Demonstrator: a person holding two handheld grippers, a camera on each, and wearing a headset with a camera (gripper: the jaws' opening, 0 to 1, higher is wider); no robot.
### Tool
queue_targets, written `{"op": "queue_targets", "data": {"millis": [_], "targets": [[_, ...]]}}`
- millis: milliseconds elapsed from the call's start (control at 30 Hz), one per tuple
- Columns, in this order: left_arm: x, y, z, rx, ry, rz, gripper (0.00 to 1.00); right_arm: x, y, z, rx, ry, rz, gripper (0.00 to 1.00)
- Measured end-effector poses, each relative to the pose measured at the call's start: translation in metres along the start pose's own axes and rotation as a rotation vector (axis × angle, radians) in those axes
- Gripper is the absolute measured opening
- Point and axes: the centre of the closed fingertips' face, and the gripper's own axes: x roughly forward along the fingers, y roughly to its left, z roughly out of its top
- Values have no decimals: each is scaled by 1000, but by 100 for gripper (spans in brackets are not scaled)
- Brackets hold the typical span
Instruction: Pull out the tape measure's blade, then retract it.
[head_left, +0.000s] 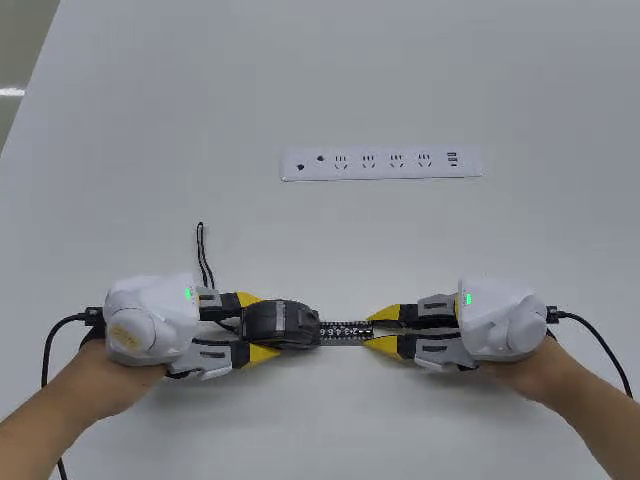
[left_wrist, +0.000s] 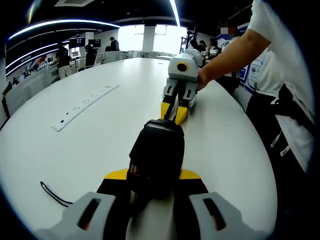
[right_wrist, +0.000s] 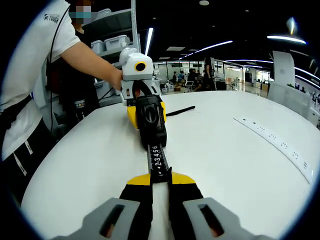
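The person's two hands, left (head_left: 85, 375) and right (head_left: 545, 375), lie at the near side of the white table (head_left: 400, 80). In the left gripper view its rounded rim runs close along the right of both tools, with the person's body just past it.

The left gripper (head_left: 255, 325) has its yellow-tipped jaws clenched on the black tape measure case (head_left: 282, 323), one jaw on each side. The case lies on the table top between the two tools. The right gripper (head_left: 380, 330) faces it, with its jaws nearly together and pinching the end of the blade (head_left: 342, 329). A short run of blade with printed numbers stretches straight between the case and those tips, low over the surface.

A thin black wrist cord (head_left: 203, 255) trails on the table just behind the left gripper.

Beyond the tools lies a broad bare stretch of table. A white power strip (head_left: 380, 163) lies across it, well apart from the tape. The table's left edge slants away at the far left, and more bare surface runs on behind the strip.
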Motion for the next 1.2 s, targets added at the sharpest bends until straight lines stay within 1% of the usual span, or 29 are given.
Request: {"op": "queue_targets", "data": {"millis": [367,500,900,1200], "targets": [[1,0,0,5,9,-2,28,-19,-2,-10,22,-3,-11,8],[1,0,0,5,6,-7,28,-26,-4,-13,33,-7,-18,8],[1,-3,4,9,13,-14,28,-50,-6,-26,60,-9,-26,8],[0,-3,5,11,19,-18,28,-57,-7,-27,71,-22,-25,8]]}}
